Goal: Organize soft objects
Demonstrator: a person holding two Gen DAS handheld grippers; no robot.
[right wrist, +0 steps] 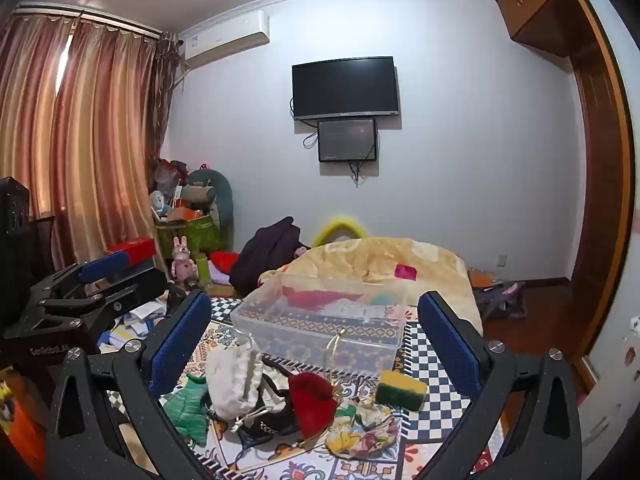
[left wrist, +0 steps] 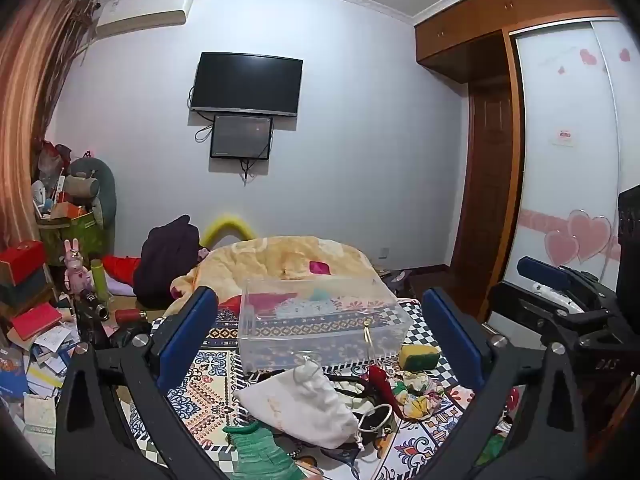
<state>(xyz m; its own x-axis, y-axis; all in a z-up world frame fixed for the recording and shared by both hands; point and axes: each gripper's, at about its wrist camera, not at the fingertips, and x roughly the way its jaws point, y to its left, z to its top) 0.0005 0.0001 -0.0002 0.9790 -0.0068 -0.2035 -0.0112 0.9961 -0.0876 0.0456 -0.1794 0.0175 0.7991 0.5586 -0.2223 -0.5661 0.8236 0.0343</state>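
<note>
A pile of soft things lies on the patterned cloth in front of both grippers: a white drawstring pouch [left wrist: 308, 400] [right wrist: 234, 376], a green knitted piece [left wrist: 260, 452] [right wrist: 186, 404], a red plush piece [right wrist: 312, 400] [left wrist: 380, 380], a floral fabric piece [right wrist: 364, 428] [left wrist: 416, 394] and a yellow-green sponge [right wrist: 400, 390] [left wrist: 418, 356]. Behind them stands a clear plastic box [left wrist: 324, 320] [right wrist: 320, 320] with some fabric inside. My left gripper [left wrist: 320, 336] is open above the pouch, holding nothing. My right gripper [right wrist: 316, 340] is open too, its fingers wide apart and empty.
A yellow blanket [right wrist: 380, 260] is bunched behind the box. Books, boxes and toys crowd the left side [left wrist: 40, 320]. A wardrobe with sliding doors [left wrist: 568, 160] stands at the right. The other gripper shows at each view's edge [left wrist: 560, 292] [right wrist: 80, 288].
</note>
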